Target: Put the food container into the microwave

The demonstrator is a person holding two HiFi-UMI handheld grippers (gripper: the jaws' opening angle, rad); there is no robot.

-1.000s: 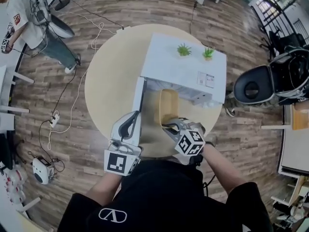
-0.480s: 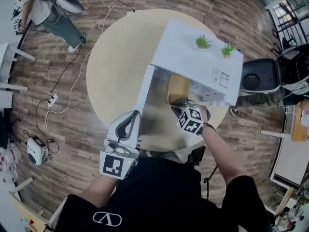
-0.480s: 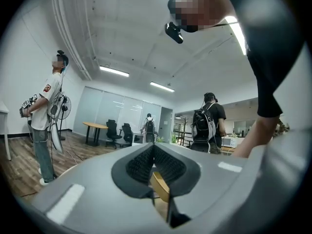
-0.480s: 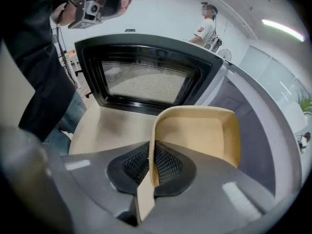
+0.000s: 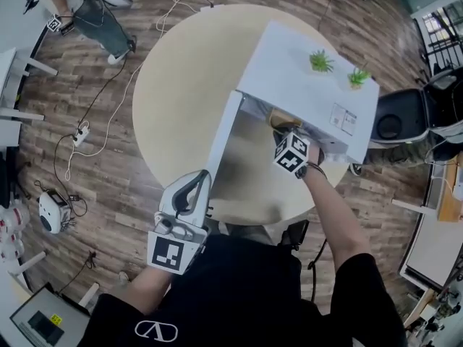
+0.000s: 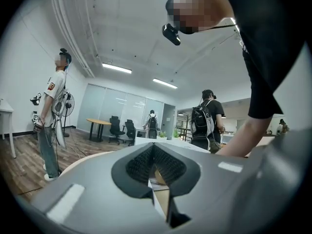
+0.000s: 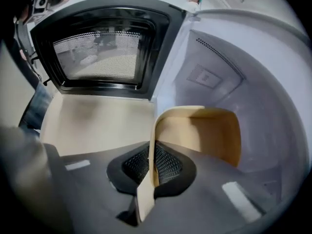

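Note:
A white microwave [image 5: 311, 85] stands on the round beige table [image 5: 181, 71], its door [image 5: 223, 139] swung open to the left. My right gripper [image 5: 283, 130] reaches into the opening, shut on the rim of the tan food container [image 7: 200, 135]. In the right gripper view the container sits inside the white cavity, with the mesh-windowed door [image 7: 97, 48] at the left and the gripper [image 7: 152, 167] clamped on its near wall. From the head view only a tan sliver of the container [image 5: 281, 117] shows. My left gripper [image 5: 202, 176] hangs back at the table's near edge, shut and holding nothing [image 6: 155, 167].
Two small green plants [image 5: 320, 61] stand on the microwave's top. A black chair [image 5: 394, 125] is right of the table. A person [image 5: 87, 6] stands at the upper left, with cables [image 5: 79, 132] and a white device [image 5: 52, 212] on the wooden floor.
My right gripper has carried the container forward from in front of the microwave into its cavity. The left gripper has stayed near the table's edge.

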